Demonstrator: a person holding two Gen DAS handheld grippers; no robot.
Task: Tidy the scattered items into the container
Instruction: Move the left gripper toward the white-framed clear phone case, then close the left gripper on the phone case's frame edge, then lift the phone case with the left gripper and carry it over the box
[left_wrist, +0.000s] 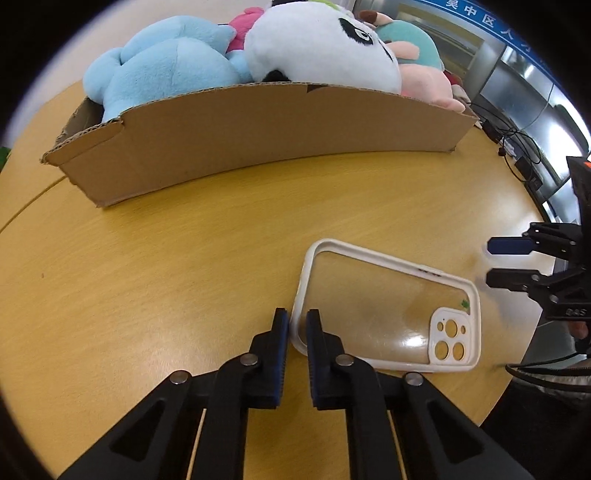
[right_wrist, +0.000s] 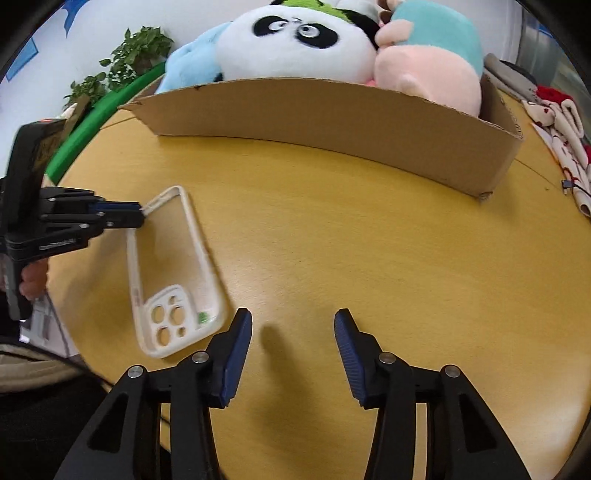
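Observation:
A clear phone case (left_wrist: 388, 306) with a white rim lies flat on the yellow wooden table (left_wrist: 184, 258). My left gripper (left_wrist: 297, 319) is shut on the rim at the short end away from the camera cutout; the right wrist view shows that pinch (right_wrist: 141, 216) at the case's (right_wrist: 173, 258) far corner. My right gripper (right_wrist: 293, 325) stands open over bare table, just right of the case's camera end, with nothing between its fingers; it also shows at the right edge (left_wrist: 489, 262). The cardboard box (left_wrist: 258, 136) behind holds a panda plush (left_wrist: 314, 48) and a blue plush (left_wrist: 166, 62).
The box (right_wrist: 332, 118) also holds pink and teal plush toys (right_wrist: 428, 55). Black cables (left_wrist: 517, 147) lie at the table's right edge. A patterned cloth (right_wrist: 561, 129) lies right of the box. A green tube (right_wrist: 92, 125) and a plant (right_wrist: 136, 55) stand beyond the left edge.

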